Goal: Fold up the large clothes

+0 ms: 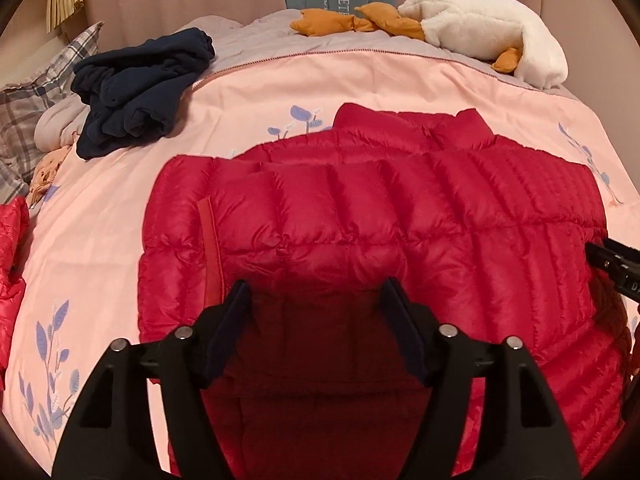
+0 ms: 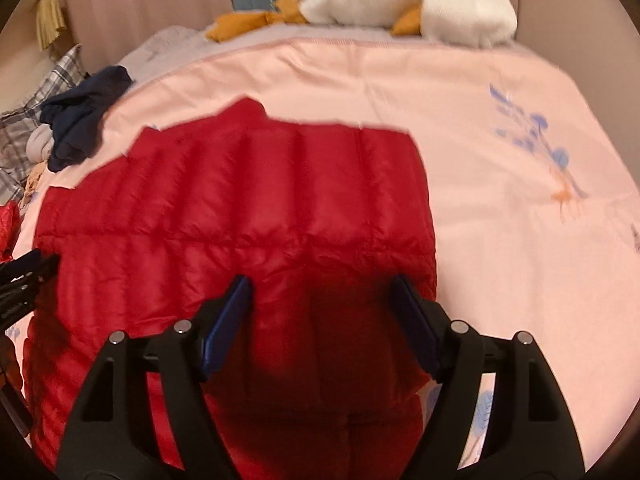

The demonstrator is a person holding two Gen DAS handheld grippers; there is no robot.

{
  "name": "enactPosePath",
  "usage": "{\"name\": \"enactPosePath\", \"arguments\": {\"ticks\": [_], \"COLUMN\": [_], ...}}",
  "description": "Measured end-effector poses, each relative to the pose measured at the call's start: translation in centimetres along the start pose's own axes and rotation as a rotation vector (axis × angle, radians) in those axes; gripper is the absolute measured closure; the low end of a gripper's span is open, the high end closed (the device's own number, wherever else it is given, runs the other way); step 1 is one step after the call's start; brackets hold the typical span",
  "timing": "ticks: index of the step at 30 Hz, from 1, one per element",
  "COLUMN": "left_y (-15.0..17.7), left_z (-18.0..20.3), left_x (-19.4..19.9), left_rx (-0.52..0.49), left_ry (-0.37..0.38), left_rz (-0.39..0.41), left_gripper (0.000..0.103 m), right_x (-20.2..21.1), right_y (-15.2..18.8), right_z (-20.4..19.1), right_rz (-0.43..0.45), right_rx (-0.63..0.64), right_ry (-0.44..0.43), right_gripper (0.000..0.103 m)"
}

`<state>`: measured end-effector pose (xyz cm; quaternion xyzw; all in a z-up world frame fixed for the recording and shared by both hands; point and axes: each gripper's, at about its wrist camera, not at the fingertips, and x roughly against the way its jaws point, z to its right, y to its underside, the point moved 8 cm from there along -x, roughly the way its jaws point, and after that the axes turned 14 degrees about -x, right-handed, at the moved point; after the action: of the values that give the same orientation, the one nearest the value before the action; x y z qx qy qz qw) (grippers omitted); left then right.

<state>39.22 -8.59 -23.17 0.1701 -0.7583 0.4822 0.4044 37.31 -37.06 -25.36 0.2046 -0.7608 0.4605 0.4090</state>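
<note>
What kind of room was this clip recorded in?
Most likely a bedroom: the red puffer jacket lies on a bed with a pink floral quilt, a plaid pillow and a white plush goose.

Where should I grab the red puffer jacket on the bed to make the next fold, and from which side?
Probably the near hem of the red puffer jacket, from above on the near side. It lies flat on the pink quilt, collar at the far end. The open left gripper and right gripper hover over that near part, so pinching there to fold toward the collar looks easiest.
</note>
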Motion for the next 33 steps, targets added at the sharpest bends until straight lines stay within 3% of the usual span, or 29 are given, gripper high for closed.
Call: {"name": "enactPosePath", "arguments": {"ticks": [6,8,10,13,15,18,22,26,30,33], "left_y": [0.0,0.0,0.0,0.0,0.0,0.1,0.0,0.1,0.1,0.1], "left_z": [0.4,0.3,0.3,0.3,0.3,0.3,0.5,0.4,0.4,0.4], "left_x": [-0.8,-0.8,-0.8,-0.8,-0.8,-0.9,-1.0,-1.0,-1.0,-1.0], "left_rx": [-0.002,0.000,0.002,0.002,0.002,0.001,-0.003,0.003,0.003,0.003], "left_ry": [0.005,0.008,0.013,0.016,0.014,0.013,0.013,0.019,0.019,0.020], "left_rz": [-0.012,-0.014,-0.014,-0.012,-0.011,-0.013,-0.018,-0.022,-0.021,-0.022], "left_gripper": [0.030,0.030,0.030,0.030,0.030,0.030,0.030,0.030,0.030,0.030], "right_x": [-0.3,1.0,3.3,5.3,5.3,3.1,0.9,1.6,4.1,3.1], "right_y": [0.0,-0.3,-0.4,0.4,1.1,2.8,3.4,3.2,2.9,3.5], "right_z": [0.3,-0.2,-1.6,-3.6,-4.6,-5.0,-3.9,-4.0,-4.1,-3.2], "right_rz": [-0.017,0.027,0.107,0.143,0.124,0.058,-0.001,-0.005,0.044,0.010], "right_rx": [-0.005,0.008,0.050,0.098,0.133,0.185,0.141,0.143,0.114,0.120], "right_ry": [0.018,0.044,0.015,-0.061,-0.091,-0.044,-0.038,-0.032,-0.088,-0.043], "right_gripper": [0.023,0.024,0.024,0.024,0.024,0.025,0.024,0.025,0.026,0.026]}}
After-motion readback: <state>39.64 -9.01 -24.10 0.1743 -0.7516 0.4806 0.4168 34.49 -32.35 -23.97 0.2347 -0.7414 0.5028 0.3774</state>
